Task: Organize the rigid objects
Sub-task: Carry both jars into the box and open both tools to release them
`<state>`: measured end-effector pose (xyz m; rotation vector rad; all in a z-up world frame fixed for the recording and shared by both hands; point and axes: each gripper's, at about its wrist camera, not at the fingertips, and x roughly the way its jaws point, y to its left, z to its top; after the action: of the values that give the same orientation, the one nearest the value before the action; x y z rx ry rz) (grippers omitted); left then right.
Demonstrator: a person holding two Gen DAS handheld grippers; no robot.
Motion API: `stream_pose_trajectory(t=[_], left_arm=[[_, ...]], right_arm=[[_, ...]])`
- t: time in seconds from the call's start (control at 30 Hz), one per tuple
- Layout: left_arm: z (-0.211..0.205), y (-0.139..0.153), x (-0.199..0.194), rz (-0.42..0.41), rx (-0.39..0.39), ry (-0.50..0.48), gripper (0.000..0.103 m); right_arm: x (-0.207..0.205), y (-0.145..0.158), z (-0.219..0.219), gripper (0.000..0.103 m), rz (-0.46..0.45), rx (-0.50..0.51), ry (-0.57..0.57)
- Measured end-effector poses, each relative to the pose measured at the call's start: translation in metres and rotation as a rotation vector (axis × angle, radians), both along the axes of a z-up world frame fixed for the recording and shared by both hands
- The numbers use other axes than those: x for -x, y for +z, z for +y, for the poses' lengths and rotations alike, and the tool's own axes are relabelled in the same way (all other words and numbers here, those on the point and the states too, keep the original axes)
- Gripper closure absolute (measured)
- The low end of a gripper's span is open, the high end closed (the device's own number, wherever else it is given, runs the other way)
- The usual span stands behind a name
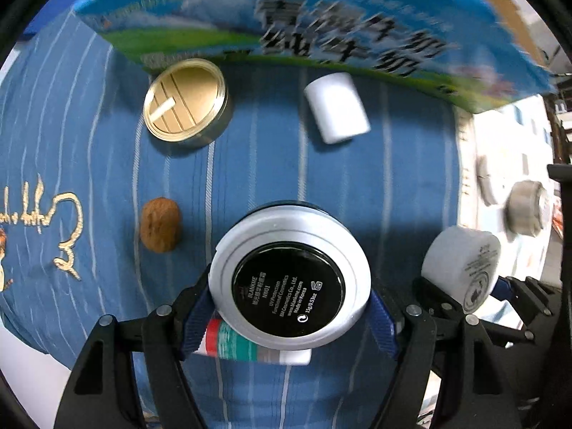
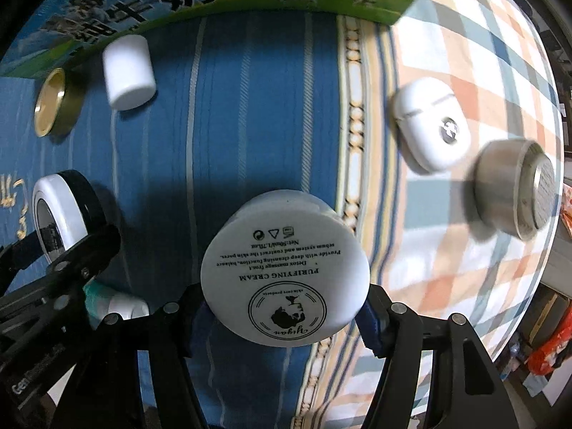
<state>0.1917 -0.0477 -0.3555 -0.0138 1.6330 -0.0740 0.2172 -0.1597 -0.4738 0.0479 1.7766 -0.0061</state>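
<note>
Gripping two containers at once: the left tongs (image 1: pixel 290 304) are clamped on a round silver-rimmed compact with a black label (image 1: pixel 289 278), the right tongs (image 2: pixel 286 307) on a squat white plastic cream jar (image 2: pixel 285 271), both held over the blue striped cloth (image 1: pixel 357 186), short of the blue-and-green milk carton box (image 1: pixel 321 25). Best carry each level toward that box, clearing the brown walnut (image 1: pixel 159 223) and gold tin lid (image 1: pixel 186 102).

Both wrist views close, facing down, sharing blue cloth (image 1: pixel 268 164)
</note>
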Motion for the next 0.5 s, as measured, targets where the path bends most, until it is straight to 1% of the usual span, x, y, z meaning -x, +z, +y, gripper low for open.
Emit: stream_pose_trajectory(t=[0.13,0.23,0.27,0.33,0.37,0.43,0.5], left_arm=[[0.002,0.038,0.016,-0.055,0.014,-0.014,0.03],[0.006,0.072,0.025,-0.102,0.034,-0.021,0.03],[0.007,0.088,0.025,-0.123,0.043,-0.021,0.03],[0.008,0.115,0.023,-0.157,0.054,-0.027,0.03],[0.008,0.126,0.014,-0.171,0.057,-0.028,0.03],[0.006,0.149,0.009,-0.206,0.065,-0.038,0.03],[-0.002,0.157,-0.01,-0.236,0.058,-0.045,0.03]], right_arm=[[0.007,0.02,-0.001,0.035,-0.051,-0.018,0.009],[0.009,0.041,-0.002,0.035,-0.094,-0.043,0.014],[0.009,0.051,-0.003,0.035,-0.113,-0.054,0.016],[0.011,0.066,-0.005,0.035,-0.143,-0.07,0.021],[0.011,0.075,-0.006,0.035,-0.161,-0.077,0.024],[0.011,0.094,-0.01,0.035,-0.195,-0.091,0.025],[0.008,0.115,-0.012,0.035,-0.234,-0.104,0.026]])
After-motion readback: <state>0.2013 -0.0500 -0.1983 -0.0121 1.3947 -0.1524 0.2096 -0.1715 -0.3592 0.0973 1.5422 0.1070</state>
